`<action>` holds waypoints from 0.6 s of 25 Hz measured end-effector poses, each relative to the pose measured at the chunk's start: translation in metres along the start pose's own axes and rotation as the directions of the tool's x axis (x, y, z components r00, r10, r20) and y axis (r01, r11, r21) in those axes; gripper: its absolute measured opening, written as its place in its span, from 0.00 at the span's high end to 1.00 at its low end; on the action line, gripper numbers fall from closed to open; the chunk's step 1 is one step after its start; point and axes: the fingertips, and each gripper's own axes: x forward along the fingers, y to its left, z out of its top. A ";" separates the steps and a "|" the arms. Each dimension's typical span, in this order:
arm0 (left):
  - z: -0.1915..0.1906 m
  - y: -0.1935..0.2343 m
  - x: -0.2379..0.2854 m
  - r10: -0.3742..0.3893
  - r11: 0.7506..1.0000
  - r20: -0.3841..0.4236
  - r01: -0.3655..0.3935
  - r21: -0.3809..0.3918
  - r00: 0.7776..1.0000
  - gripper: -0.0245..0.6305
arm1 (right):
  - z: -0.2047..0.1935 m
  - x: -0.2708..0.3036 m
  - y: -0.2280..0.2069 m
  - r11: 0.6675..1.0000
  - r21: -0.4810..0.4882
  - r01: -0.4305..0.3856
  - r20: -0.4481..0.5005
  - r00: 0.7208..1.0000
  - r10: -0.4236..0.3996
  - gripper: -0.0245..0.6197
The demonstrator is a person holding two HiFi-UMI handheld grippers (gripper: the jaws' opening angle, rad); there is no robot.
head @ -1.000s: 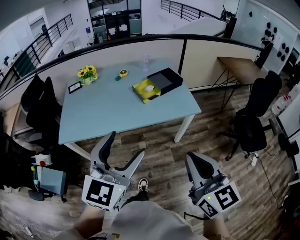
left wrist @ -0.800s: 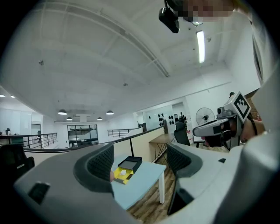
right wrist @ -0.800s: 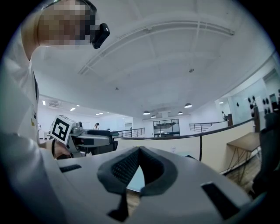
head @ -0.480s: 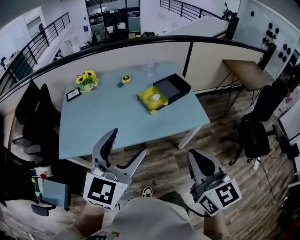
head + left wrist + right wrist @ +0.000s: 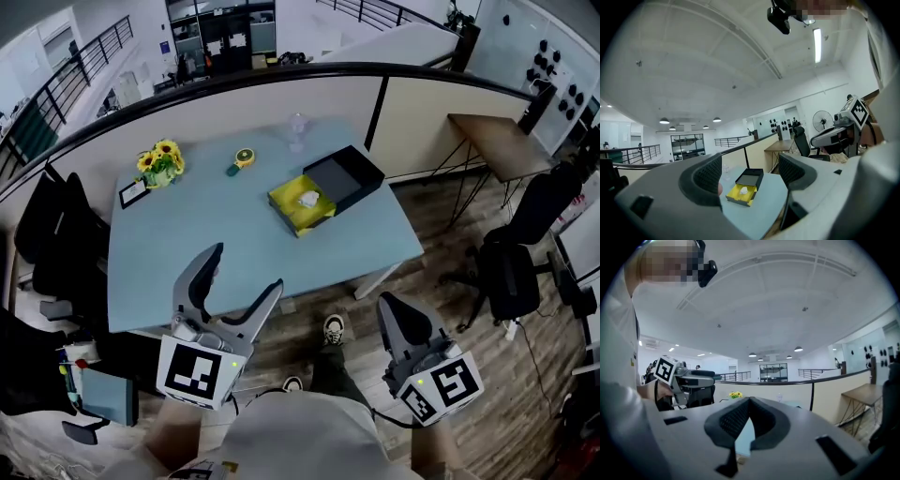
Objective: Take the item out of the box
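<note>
On the light blue table (image 5: 187,244) lies an opened box: a yellow tray (image 5: 300,206) holding a small white item (image 5: 308,199), with its black lid (image 5: 347,176) lying against it. Both grippers hang over the floor in front of the table, well short of the box. My left gripper (image 5: 244,269) is open and empty; in the left gripper view the box (image 5: 740,193) and white item (image 5: 743,189) show far off between its jaws. My right gripper (image 5: 389,307) is shut with nothing in it, the jaws pressed together (image 5: 749,403).
Sunflowers (image 5: 157,161), a small frame (image 5: 131,194), a round yellow-green object (image 5: 243,157) and a clear bottle (image 5: 297,127) stand toward the table's back. Black chairs stand at left (image 5: 56,234) and right (image 5: 520,253). A wooden desk (image 5: 502,141) is at right, a partition behind.
The person has stepped toward the table, one foot now forward, so the table and box sit lower and nearer in view. Both grippers keep their states.
</note>
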 end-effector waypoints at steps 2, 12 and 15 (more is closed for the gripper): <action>-0.001 0.006 0.017 0.005 1.000 -0.001 -0.005 0.008 1.000 0.41 | 0.002 0.012 -0.015 1.000 -0.012 -0.002 0.004 1.000 0.002 0.96; 0.005 0.035 0.124 0.052 0.998 -0.030 -0.051 0.034 0.998 0.41 | 0.024 0.084 -0.111 0.999 -0.023 -0.033 0.022 0.999 0.033 0.96; 0.002 0.040 0.158 0.073 0.997 -0.050 -0.072 0.026 0.996 0.41 | 0.027 0.112 -0.137 0.996 -0.026 -0.083 0.003 0.997 0.083 0.95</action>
